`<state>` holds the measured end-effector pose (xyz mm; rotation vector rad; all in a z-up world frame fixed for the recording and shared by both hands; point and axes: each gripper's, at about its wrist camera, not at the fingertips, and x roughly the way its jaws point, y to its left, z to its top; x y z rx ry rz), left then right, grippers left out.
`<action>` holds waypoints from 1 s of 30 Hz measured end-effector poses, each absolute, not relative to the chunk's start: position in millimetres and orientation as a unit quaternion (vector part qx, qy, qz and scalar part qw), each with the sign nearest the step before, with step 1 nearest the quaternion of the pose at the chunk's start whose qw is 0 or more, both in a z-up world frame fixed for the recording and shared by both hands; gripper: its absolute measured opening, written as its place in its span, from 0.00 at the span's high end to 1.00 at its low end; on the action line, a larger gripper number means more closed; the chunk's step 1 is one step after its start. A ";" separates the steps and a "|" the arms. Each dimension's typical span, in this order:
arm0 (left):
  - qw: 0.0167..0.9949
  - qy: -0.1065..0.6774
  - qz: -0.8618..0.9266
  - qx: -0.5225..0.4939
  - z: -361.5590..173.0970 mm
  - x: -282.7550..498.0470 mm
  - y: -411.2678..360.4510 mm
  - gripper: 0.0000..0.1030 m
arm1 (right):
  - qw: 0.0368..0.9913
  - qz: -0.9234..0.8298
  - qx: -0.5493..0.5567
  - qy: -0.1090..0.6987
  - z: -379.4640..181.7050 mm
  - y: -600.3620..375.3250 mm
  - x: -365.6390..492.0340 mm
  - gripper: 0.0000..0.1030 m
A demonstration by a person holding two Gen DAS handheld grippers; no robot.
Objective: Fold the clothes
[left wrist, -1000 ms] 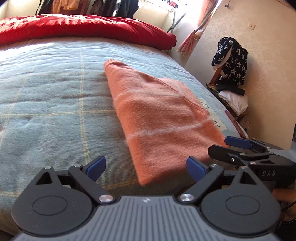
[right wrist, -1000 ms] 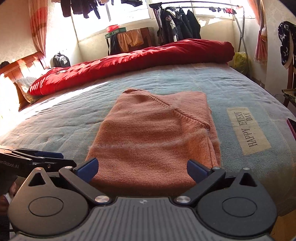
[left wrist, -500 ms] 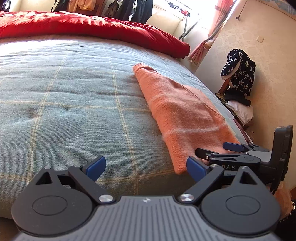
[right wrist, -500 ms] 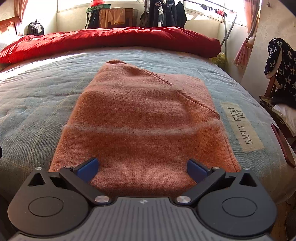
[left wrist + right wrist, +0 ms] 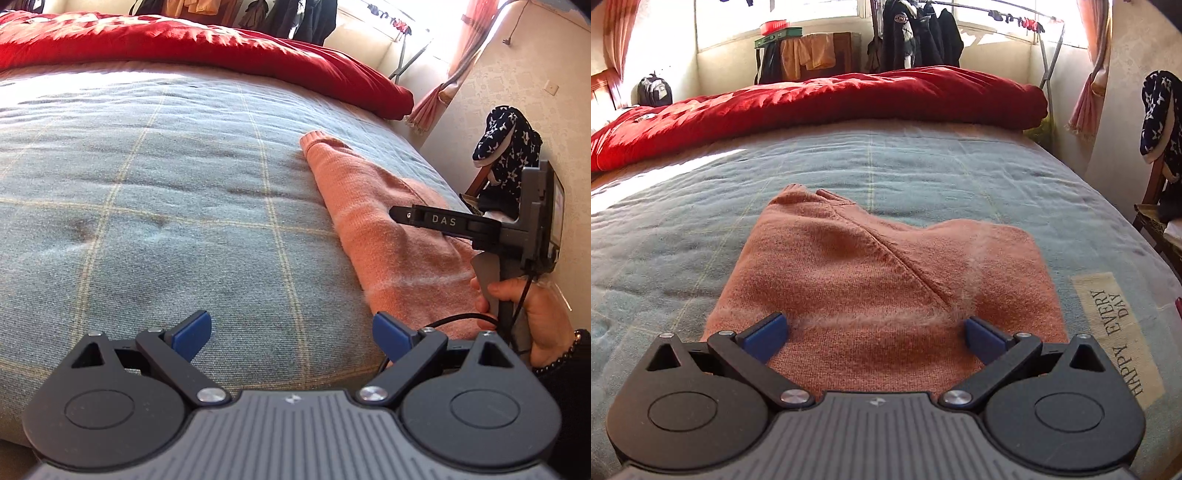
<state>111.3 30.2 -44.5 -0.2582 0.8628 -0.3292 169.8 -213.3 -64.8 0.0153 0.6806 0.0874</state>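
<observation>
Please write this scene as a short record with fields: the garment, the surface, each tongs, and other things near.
garment: orange sweater, folded, lying flat
surface: bed with blue checked cover
right tongs: open, above near part of sweater, holding nothing
left tongs: open, over bare cover, left of sweater, holding nothing
hand: grips right tongs handle
far side: red quilt along the bed
label: patch reading HAPPY EVERY DAY, right of sweater
background: star-print garment on a chair
</observation>
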 end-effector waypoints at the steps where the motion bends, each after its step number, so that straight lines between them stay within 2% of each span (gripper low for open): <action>1: 0.887 0.417 -0.156 -0.124 -45.3 113.2 29.3 0.09 | 0.943 0.046 0.012 0.329 -65.7 -215.4 168.5 0.00; 5: 0.882 0.423 -0.163 -0.127 -47.9 120.8 23.5 0.09 | 0.934 0.072 0.036 0.347 -51.1 -228.2 156.9 0.00; 15: 0.879 0.417 -0.209 -0.104 -41.8 139.0 -13.9 0.09 | 0.939 0.072 0.090 0.324 -39.3 -287.9 98.7 0.00; 25: 0.871 0.361 -0.327 -0.055 -7.8 184.5 -83.1 0.09 | 0.931 0.048 0.144 0.331 -63.6 -327.7 90.9 0.00; 30: 0.856 0.377 -0.349 -0.058 -30.9 205.3 -108.3 0.08 | 0.930 0.049 0.149 0.332 -68.2 -335.2 91.3 0.00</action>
